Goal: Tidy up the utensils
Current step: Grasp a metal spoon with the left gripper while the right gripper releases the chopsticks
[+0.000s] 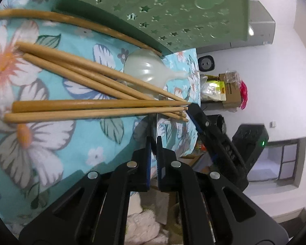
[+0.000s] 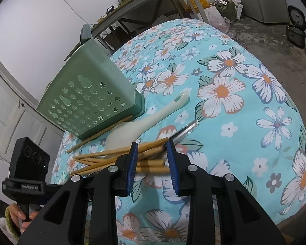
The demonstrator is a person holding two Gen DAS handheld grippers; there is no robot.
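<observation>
Several wooden chopsticks (image 1: 91, 106) (image 2: 112, 153) lie fanned on the floral tablecloth, with their tips bunched near my left gripper (image 1: 154, 138). It is shut on the end of a thin metal utensil (image 1: 155, 126) (image 2: 185, 129) that runs under the chopsticks. My right gripper (image 2: 152, 143) is open, and the chopsticks' thick ends show in the gap between its pads. One of its fingers (image 1: 202, 120) appears beside the chopstick tips. A pale plastic spoon (image 1: 146, 69) (image 2: 136, 126) lies by the green star-holed holder (image 1: 173, 10) (image 2: 81, 96). Against the holder rests one lone chopstick (image 1: 81, 22) (image 2: 104, 132).
The tablecloth (image 2: 255, 122) drops off at the table edge to a bare floor on the right. The left tool's black housing (image 2: 28, 163) and the hand (image 2: 16, 214) holding it sit at the lower left. Boxes and bags (image 1: 224, 89) stand past the table.
</observation>
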